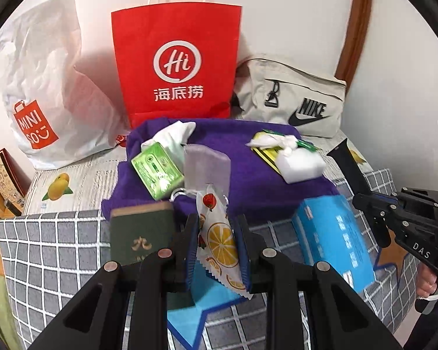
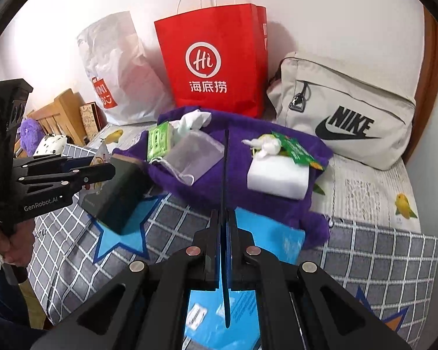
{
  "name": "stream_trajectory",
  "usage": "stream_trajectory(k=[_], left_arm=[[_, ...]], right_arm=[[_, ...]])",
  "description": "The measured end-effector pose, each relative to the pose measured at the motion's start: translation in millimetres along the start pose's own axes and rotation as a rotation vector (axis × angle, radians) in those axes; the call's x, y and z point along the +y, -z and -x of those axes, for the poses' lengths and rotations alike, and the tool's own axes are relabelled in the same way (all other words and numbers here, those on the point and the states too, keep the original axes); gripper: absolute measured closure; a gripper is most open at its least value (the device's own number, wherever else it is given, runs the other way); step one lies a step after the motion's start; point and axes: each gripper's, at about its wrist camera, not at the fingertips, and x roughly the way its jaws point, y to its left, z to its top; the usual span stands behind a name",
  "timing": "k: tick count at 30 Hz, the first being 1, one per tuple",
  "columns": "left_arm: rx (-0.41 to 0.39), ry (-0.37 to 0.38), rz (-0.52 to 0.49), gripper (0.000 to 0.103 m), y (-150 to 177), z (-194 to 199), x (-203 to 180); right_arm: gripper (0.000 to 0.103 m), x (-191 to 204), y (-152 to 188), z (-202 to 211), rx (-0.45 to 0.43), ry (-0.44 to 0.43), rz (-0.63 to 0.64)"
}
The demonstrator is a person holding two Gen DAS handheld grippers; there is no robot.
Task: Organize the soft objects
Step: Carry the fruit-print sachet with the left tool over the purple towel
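My left gripper (image 1: 218, 221) is shut on a white fruit-print packet (image 1: 219, 242) with orange slices and strawberries, held upright above the checked blanket. My right gripper (image 2: 225, 214) is shut on a thin dark flat strip (image 2: 226, 175), seen edge-on; in the left wrist view the strip (image 1: 349, 166) sticks up from that gripper (image 1: 362, 201). Ahead lies a purple towel (image 1: 248, 180) carrying a green tissue pack (image 1: 157, 172), a sheer pouch (image 1: 208, 164), a white sponge block (image 1: 302, 166) and crumpled tissue (image 1: 277, 141).
A red paper bag (image 1: 178, 61), a white Miniso plastic bag (image 1: 43, 87) and a beige Nike bag (image 1: 295, 99) stand along the wall. A dark green box (image 1: 141, 233) and a blue tissue pack (image 1: 335, 239) lie on the grey checked blanket (image 1: 52, 250).
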Motion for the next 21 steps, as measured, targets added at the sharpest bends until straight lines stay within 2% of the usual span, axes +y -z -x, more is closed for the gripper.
stream_trajectory(k=[12,21], left_arm=[[0.009,-0.010,-0.012,0.079,-44.0,-36.8,13.5],[0.048,-0.005,0.003,0.079,-67.2,-76.3,26.7]], right_arm=[[0.100,-5.8,-49.8,-48.0,0.012,-0.038,0.011],[0.099,-18.1,-75.4,-104.6,0.093,-0.052,0.012]])
